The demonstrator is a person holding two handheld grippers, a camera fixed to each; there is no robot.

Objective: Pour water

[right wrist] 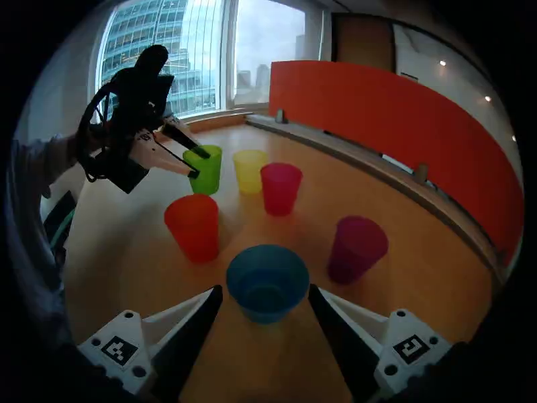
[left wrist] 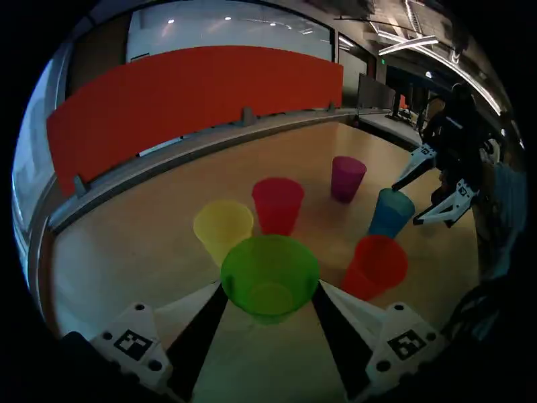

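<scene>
A green cup (left wrist: 270,279) sits between my left gripper's (left wrist: 270,287) fingers, and both fingertips touch its sides just under the rim. In the right gripper view that left gripper (right wrist: 196,163) clasps the same green cup (right wrist: 207,171), which looks to be standing on the wooden table (right wrist: 403,282). My right gripper (right wrist: 266,289) holds a blue cup (right wrist: 267,282) the same way, and its inside looks dark near the bottom. In the left gripper view the right gripper (left wrist: 405,203) straddles the blue cup (left wrist: 389,213).
Loose on the table stand a yellow cup (left wrist: 223,227), a pink-red cup (left wrist: 278,203), a purple cup (left wrist: 348,177) and an orange-red cup (left wrist: 376,265). An orange partition (left wrist: 201,87) runs along the table's far edge. A person's sleeve (right wrist: 30,201) is at the left.
</scene>
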